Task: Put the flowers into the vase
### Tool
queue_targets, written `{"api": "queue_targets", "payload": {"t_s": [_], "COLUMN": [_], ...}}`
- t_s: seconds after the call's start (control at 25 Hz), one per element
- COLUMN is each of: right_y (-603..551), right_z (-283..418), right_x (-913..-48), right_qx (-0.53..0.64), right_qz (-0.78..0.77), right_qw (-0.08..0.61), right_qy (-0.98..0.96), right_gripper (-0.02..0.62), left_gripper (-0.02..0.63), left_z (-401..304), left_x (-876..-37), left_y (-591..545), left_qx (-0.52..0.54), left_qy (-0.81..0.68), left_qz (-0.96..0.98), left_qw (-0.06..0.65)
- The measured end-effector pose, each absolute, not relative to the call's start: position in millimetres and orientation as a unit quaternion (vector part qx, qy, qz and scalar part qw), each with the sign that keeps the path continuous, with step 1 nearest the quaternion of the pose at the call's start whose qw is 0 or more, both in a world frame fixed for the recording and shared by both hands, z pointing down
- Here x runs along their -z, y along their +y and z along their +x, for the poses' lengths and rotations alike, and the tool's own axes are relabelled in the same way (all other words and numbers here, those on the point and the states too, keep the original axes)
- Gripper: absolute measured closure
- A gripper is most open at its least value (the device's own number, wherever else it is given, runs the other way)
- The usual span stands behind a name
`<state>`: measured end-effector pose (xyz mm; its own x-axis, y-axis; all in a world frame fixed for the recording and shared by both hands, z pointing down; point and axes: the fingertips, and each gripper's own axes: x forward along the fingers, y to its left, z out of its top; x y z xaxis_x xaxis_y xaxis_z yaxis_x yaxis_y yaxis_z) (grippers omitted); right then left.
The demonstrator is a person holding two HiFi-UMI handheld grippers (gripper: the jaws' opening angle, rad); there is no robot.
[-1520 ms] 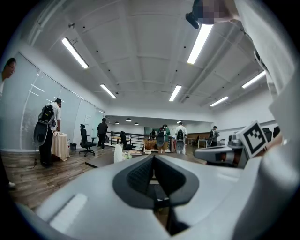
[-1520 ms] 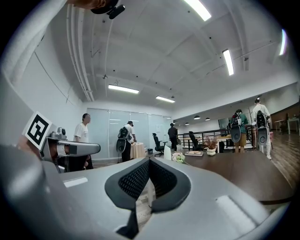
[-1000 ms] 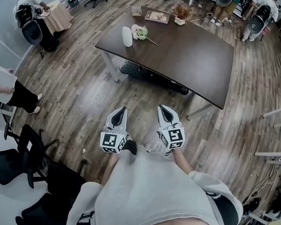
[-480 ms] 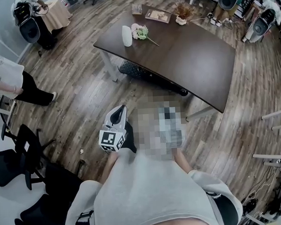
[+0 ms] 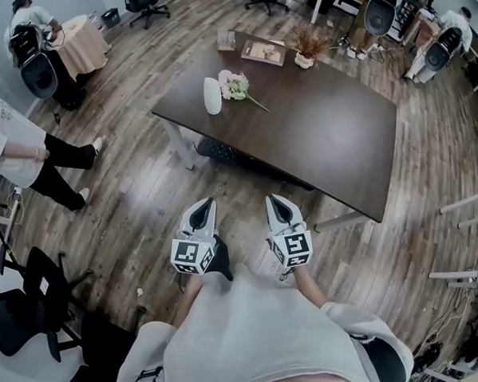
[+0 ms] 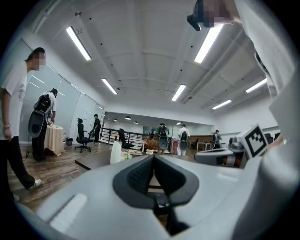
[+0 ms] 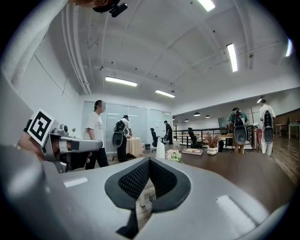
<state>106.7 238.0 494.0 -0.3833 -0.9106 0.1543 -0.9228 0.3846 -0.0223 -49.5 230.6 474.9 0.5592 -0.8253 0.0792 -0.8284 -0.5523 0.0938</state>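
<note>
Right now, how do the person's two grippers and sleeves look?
Both the left gripper and the right gripper have a light grey, wedge-shaped shell that narrows toward the tip. A black recess in each surrounds ribbed black pads. Each gripper carries a white cube with black square markers at its rear. The person wears a light grey long-sleeved top.

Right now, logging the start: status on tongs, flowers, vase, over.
Both shut, empty: left tongs, right tongs, short of the table. There, flowers lie beside the vase. One person off left, not in the way.
</note>
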Motion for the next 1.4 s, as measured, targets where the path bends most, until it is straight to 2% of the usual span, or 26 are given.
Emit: {"api": "queue_targets", "payload": {"t_s": [0.64,0.92,1.4], "right_y": [23,-17,-66], "right_z": [24,3,16], "right_x": [-473,-457,-462], "right_qx": [-0.044,-0.042,-0.048], "right_qz": [0.591,0.604,0.603], "right_qw": [0.055,0.057,0.061], "right_qy": [-0.804,-0.794,-0.794], "right_gripper": [0.597,0.597,0.597], "left_gripper": [0.595,0.595,0.595], "left_z": [-132,-142,-130], "left_x": [-460,-449,-454], "left_y": [4,-40,-86], "left_qx": [-0.005,0.000,0.000], "left_qy": [-0.432,-0.408,-0.412], "left_qz": [0.900,0.911,0.908], "left_qw": [0.063,0.066,0.072]}}
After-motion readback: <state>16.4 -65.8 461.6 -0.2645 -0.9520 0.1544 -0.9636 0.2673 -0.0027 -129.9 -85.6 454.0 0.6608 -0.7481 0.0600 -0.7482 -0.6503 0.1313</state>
